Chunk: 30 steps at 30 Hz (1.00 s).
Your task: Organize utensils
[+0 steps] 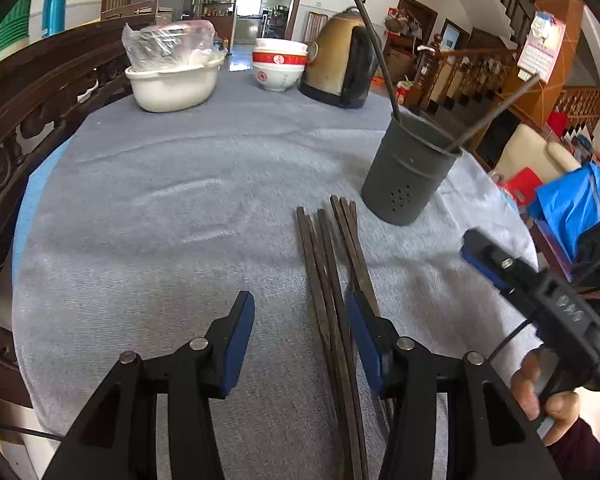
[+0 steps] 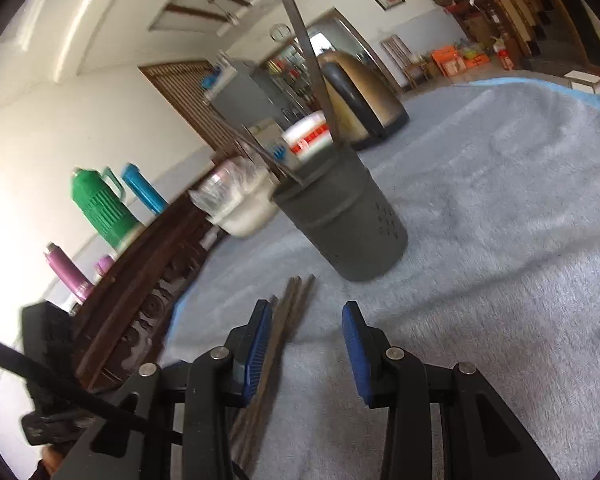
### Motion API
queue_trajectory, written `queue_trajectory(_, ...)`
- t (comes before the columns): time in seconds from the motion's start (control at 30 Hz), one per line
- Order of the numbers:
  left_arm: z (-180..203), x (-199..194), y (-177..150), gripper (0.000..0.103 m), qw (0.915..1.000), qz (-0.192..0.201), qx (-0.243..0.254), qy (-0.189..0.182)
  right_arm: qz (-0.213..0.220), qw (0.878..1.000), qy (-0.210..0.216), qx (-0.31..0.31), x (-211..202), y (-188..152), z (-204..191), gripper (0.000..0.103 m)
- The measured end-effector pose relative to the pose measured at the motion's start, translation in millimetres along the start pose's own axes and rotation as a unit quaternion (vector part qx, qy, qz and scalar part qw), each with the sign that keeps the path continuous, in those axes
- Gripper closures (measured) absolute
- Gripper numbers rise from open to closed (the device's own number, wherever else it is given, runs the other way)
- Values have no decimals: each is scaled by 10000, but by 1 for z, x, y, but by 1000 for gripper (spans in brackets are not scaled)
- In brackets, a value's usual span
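Several dark wooden chopsticks (image 1: 332, 280) lie in a bunch on the grey cloth, pointing at a grey perforated utensil holder (image 1: 408, 168) that has two chopsticks (image 1: 374, 52) standing in it. My left gripper (image 1: 300, 336) is open and empty, low over the cloth, its right finger (image 1: 364, 344) against the bunch. The right gripper (image 1: 500, 264) shows at the right edge of that view. In the right wrist view my right gripper (image 2: 306, 344) is open and empty, with the chopsticks (image 2: 288, 312) beside its left finger and the holder (image 2: 348, 220) just ahead.
A white basin with a plastic-wrapped dish (image 1: 172, 76), stacked red-and-white bowls (image 1: 278, 64) and a brass-coloured kettle (image 1: 340, 64) stand at the table's far side. A carved wooden rail (image 1: 28, 120) runs along the left edge. Thermos flasks (image 2: 100, 208) stand beyond it.
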State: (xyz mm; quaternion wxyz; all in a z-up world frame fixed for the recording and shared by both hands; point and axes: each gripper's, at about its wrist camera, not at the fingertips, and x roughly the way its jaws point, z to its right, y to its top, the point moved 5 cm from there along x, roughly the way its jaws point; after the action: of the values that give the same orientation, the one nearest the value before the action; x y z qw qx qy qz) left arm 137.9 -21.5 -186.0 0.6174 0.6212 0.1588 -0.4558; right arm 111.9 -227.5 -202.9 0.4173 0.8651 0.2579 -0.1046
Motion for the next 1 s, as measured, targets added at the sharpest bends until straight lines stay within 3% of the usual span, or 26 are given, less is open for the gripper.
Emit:
queue_trajectory(0.4,13,38,1,53,9987,-444,76,251,-36,10000,7,73,0,0,5,64)
queue_trajectory(0.63,9,44,-3,76,9976,-615,56,302,-65,9999,5,82,1,-1,5,64)
queue_trajectory(0.8,-2,31,-5,77,9981,-596,-32,172,-90,9999,-22,49,2,-2,5,64)
queue_trajectory(1.0,-19,24,-3,77,9979,-560,-165,294,-88,9999,-70,69,3,-2,6,64)
